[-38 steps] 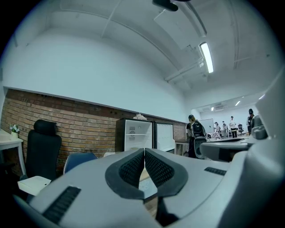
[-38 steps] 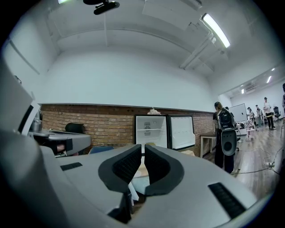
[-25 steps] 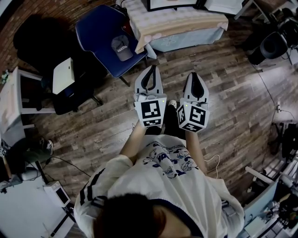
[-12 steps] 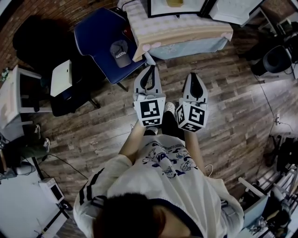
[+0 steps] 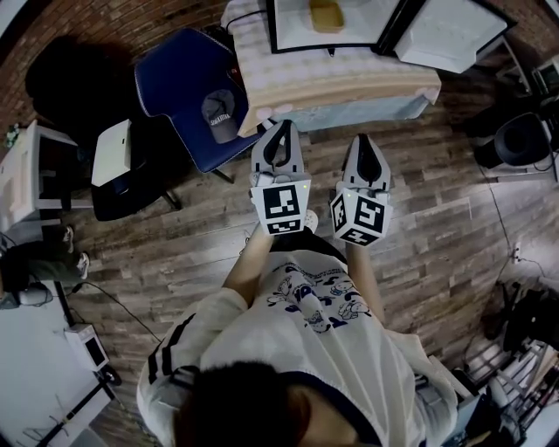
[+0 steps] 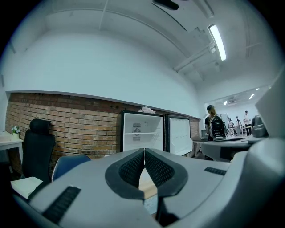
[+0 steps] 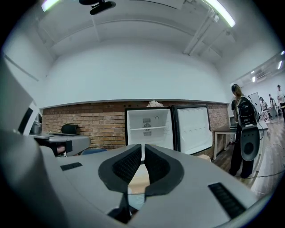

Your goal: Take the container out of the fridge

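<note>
An open mini fridge (image 5: 336,22) stands on a cloth-covered table (image 5: 341,83) ahead, its door (image 5: 450,26) swung out to the right. In the head view a yellowish container (image 5: 326,15) lies inside it. The fridge (image 6: 141,133) shows white and open in the left gripper view, and again as the fridge (image 7: 149,127) in the right gripper view, where I cannot make out the container. My left gripper (image 5: 281,125) and right gripper (image 5: 368,140) are held side by side over the wooden floor, short of the table. Both are shut with nothing between the jaws.
A blue chair (image 5: 179,79) with a dark cap (image 5: 220,113) on its seat stands left of the table. A black office chair (image 5: 61,79) and a white desk (image 5: 22,188) lie further left. A person (image 7: 240,133) stands at the right beside a table.
The view has moved forward toward the table, so more of the open fridge and the container shows at the top. Both grippers keep the same shut pose.
</note>
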Motion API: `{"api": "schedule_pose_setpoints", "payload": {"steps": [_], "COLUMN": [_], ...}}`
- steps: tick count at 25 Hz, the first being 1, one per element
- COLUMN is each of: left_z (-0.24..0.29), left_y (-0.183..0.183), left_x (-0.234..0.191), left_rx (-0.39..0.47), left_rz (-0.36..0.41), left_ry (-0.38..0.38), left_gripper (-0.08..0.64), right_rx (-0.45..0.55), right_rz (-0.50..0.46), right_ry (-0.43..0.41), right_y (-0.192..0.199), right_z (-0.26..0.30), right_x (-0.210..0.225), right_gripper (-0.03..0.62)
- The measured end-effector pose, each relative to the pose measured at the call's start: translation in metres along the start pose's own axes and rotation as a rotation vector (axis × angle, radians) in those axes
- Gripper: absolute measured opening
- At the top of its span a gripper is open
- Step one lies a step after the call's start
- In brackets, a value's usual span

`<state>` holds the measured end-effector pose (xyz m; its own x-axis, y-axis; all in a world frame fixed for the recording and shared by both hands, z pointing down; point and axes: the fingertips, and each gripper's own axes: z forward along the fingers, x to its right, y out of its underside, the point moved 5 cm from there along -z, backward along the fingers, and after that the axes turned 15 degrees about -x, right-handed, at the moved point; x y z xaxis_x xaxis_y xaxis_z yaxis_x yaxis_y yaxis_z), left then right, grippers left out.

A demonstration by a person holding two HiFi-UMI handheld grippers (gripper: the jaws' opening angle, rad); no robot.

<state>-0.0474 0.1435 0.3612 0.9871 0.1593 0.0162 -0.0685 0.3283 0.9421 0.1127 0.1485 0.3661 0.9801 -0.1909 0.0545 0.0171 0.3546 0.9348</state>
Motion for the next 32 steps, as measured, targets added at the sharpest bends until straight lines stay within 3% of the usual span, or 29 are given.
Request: {"api": "schedule_pose_setpoints", "payload": {"steps": [11,19,32], "left_z": [0.075,0.106,0.183], "left_y": [-0.022,-0.025,-0.047], "left_x": [0.035,0.031,0.020], "left_rx": [-0.019,-0.038,-0.044], "left_rz": [-0.012,-0.020,-0.027], "left_ry": [-0.047,-0.089,-0.046], "left_gripper": [0.020,0.019,0.020], "right_rx": [-0.010,-0.027,-0.033], "right_rz": [-0.008,-0.005,0.016], "right_ry": [-0.059,-0.088,-0.069], "right_y": [-0.023,-0.026,-0.048], "right_z": [0.068,0.101,0.172], "right_x": [0.059,0.070,0.084], "right_gripper": [0.043,0.043,0.043]}}
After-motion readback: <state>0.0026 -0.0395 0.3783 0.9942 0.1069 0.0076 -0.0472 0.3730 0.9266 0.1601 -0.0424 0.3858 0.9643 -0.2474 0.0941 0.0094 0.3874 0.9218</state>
